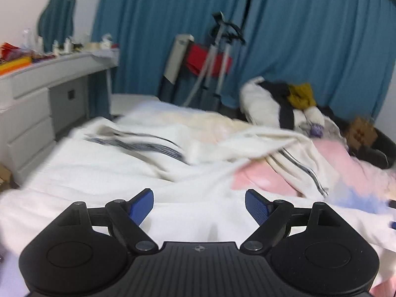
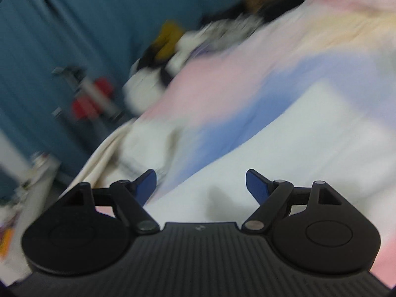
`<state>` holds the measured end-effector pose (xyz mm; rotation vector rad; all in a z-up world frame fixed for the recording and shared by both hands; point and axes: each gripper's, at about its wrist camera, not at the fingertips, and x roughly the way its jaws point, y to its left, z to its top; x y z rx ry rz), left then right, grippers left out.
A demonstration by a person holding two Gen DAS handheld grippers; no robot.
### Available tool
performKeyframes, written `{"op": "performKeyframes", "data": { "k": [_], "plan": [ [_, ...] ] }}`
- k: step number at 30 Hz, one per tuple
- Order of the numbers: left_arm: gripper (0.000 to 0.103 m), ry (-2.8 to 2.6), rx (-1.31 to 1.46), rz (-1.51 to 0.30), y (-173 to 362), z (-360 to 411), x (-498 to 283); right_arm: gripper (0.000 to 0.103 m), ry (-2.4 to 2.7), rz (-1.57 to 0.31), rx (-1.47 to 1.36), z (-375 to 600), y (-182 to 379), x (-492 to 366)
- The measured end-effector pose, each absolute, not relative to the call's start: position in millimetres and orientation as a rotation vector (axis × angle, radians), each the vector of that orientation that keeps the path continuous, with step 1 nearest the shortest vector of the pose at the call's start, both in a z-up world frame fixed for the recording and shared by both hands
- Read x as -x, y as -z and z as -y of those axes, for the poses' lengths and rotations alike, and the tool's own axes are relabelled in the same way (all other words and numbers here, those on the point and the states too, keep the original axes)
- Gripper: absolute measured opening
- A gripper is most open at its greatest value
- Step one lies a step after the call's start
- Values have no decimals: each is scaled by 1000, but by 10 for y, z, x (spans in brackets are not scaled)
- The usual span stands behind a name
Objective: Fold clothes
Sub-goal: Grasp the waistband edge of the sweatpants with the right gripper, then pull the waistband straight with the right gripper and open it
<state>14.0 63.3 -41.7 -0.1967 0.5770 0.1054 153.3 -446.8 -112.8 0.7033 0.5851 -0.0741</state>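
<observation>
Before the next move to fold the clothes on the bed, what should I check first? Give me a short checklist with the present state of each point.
1. Left claw open and holding nothing: ok.
2. Right claw open and holding nothing: ok.
3. Cream garment with dark stripes in view ahead of the left claw: ok.
4. Garment lying flat, ready to fold: not ok, it is crumpled and bunched.
5. Sharp right wrist view for aiming: not ok, strong blur.
6. An edge or corner of the garment to grip: cannot tell.
</observation>
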Motion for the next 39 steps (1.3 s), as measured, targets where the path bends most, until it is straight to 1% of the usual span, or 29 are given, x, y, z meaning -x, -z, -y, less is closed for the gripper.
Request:
{"op": "performKeyframes", "data": {
  "k": [4,7,10,14,15,16,17,18,19,22,24,27,31,33,34,39],
  "plan": [
    [83,-78,116,-610,807,-320,-525,82,-117,-692,-803,4052,1376,-1986],
    [82,-79,46,-619,1141,-278,-769,82,-142,-742,-801,3781,1555,-2321],
    [82,-75,38,-608,1336,-366,-901,82,-122,-740,-714,3605,1485,-2487],
    [82,-59,-12,-533,1441,-443,-957,82,-96,-735,-598,3370,1391,-2708],
    [82,-51,-17,-521,1474,-446,-971,69,-89,-734,-569,3311,1368,-2764],
    [82,-44,-22,-513,1481,-454,-999,47,-83,-732,-540,3252,1344,-2819],
    [82,-38,-28,-511,1501,-457,-1019,37,-76,-730,-511,3193,1321,-2875],
    [82,-32,-31,-511,1494,-455,-1035,20,-70,-729,-482,3134,1297,-2930],
    [82,-25,-31,-506,1494,-464,-1046,15,-63,-727,-453,3075,1274,-2985],
    [81,-12,-10,-494,1457,-498,-1037,13,-44,-720,-366,2902,1200,-3150],
    [79,-7,5,-489,1432,-520,-1027,13,-29,-646,-343,3073,822,-3148],
    [78,-13,4,-487,1406,-537,-1020,12,12,-552,-286,3402,187,-3187],
    [77,-17,-18,-490,1397,-540,-1015,12,197,-383,-59,3881,-468,-3235],
    [77,-19,-39,-488,1398,-530,-1018,12,306,-393,51,4136,-588,-3284],
    [76,-18,-51,-490,1407,-524,-1029,12,339,-433,82,4263,-601,-3324],
    [74,-16,-106,-520,1487,-484,-1079,12,392,-653,12,4942,-233,-3309]
  ]
}}
